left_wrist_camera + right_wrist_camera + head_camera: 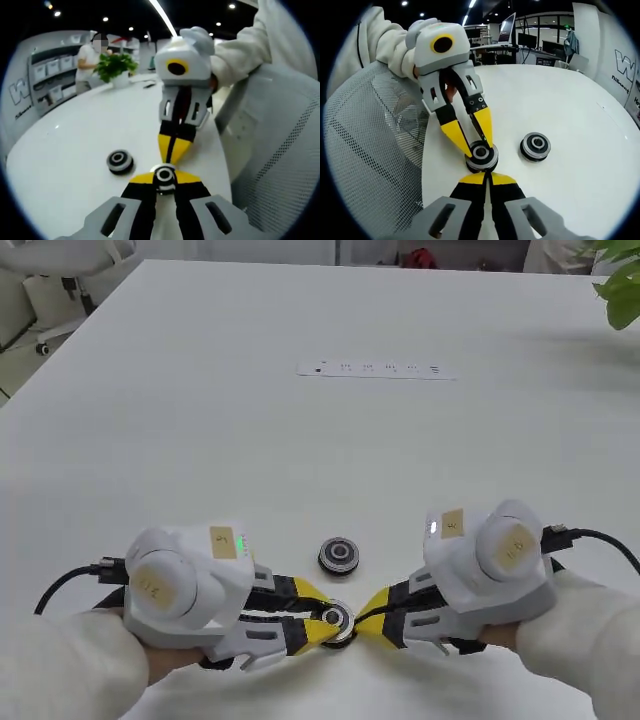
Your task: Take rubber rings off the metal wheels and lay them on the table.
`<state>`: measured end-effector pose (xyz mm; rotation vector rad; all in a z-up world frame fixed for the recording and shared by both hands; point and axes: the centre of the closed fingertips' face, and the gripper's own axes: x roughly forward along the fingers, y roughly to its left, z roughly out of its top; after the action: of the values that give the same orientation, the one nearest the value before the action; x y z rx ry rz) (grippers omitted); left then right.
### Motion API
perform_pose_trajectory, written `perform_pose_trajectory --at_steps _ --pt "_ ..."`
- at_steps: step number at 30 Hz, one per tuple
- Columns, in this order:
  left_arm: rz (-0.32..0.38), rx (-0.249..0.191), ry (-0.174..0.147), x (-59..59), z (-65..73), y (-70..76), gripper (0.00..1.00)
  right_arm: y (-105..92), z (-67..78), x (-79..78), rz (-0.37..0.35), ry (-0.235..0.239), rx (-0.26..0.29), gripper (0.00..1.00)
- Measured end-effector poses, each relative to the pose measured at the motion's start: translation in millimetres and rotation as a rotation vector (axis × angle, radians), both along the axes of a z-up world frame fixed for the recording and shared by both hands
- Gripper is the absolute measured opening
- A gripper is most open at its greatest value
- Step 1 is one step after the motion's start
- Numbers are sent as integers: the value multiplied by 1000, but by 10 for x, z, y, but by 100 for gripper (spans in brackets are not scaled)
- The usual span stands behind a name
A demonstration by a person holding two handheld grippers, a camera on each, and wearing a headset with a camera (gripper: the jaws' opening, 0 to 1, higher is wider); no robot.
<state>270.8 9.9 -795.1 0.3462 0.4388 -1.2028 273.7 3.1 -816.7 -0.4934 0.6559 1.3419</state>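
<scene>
Left gripper (480,150) is clamped on a metal wheel (481,156) near the table (570,100) edge. Right gripper (488,176), its tips pinched together, touches that wheel's rim. Second wheel (535,146) lies just beside them, its rubber ring (525,149) on.

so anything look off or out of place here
Nothing stands out. The left gripper clamps one wheel near the table's front edge, with the right gripper's closed tips at its rim. The second wheel lies flat beside them, black ring on. No spills or damage.
</scene>
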Motion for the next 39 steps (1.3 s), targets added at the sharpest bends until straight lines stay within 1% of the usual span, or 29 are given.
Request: perform_pose_trajectory --at_steps 4,6,8,9,10,11,14,17,20,21,23,28,31,36,39 --pt "1 0 -3 6 0 -1 14 -10 13 24 -42 47 9 0" --pt "3 -2 -3 11 -2 -1 14 -20 26 33 -75 85 21 0" --pt "6 -8 1 15 -2 0 14 -25 40 41 -96 110 34 0" --pt "8 -12 2 16 -1 0 14 -27 46 38 -110 131 41 0" --pt "9 -16 4 17 -2 1 14 -29 57 39 -134 163 55 0" --pt "10 -20 6 18 -2 1 14 -36 61 52 -142 174 60 0" --pt "14 -28 11 18 -1 -4 14 -50 78 55 -190 242 85 0" --pt "15 -31 12 16 1 -11 14 -61 94 62 -251 324 112 0" --pt "13 -34 13 12 4 -15 14 -70 98 69 -280 368 125 0" --pt "13 -34 12 11 4 -16 14 -67 110 68 -297 393 136 0" --pt "12 -34 11 10 4 -16 14 -66 121 74 -319 426 152 0" --pt "10 -35 9 5 7 -24 14 -65 142 71 -340 469 179 0" --pt "5 -32 1 2 9 -29 14 -48 150 57 -367 504 189 0" --pt "3 -31 -2 0 10 -31 14 -33 164 51 -377 522 201 0" --pt "3 -32 -2 -3 10 -33 14 -21 172 40 -371 515 199 0"
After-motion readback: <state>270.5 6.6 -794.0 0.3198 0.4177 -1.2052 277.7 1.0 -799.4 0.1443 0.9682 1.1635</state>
